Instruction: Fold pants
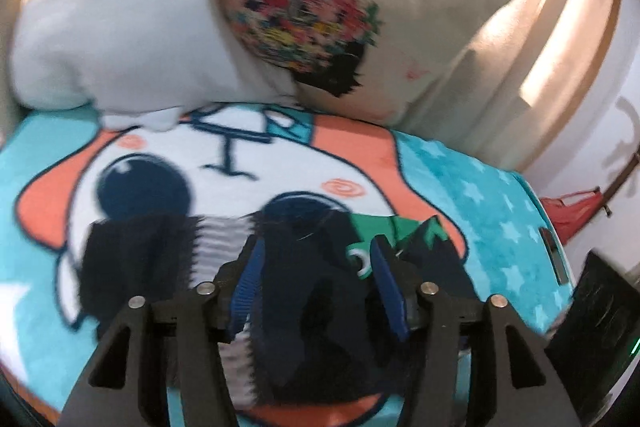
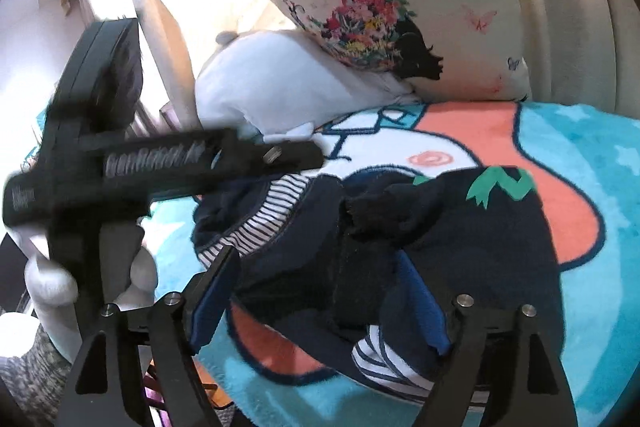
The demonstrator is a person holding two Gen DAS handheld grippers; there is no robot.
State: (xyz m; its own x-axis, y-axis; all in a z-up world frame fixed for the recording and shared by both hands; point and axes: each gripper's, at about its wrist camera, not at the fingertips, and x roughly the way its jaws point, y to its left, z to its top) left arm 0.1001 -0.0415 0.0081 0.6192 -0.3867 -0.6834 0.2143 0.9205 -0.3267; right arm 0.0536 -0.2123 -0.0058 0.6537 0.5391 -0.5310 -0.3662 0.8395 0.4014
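Bed (image 1: 500,187), covered by a cartoon blanket (image 1: 240,155), is lying beneath and ahead of both tongs, serving as the flat surface for folding. Beyond the tongs, a flowered pillow (image 2: 380,19) and a white pillow (image 1: 112,35) are leaning against the headboard, well clear of the work.

Pants (image 2: 420,227), dark navy with a striped lining and green print, are lying bunched on the blanket, reaching between both pairs of fingers; judged from this heap, folding is only beginning.

Left tongs (image 1: 318,263) are standing apart, the blue pads straddling dark cloth without visibly pinching it. Right tongs (image 2: 316,291) are likewise standing apart around the nearer edge, probably readying a grasp.

The right view alone is showing the left tool's body crossing to its left, and the striped cuff by its right finger. The left view alone is showing a red object past the bed's edge, to its right.
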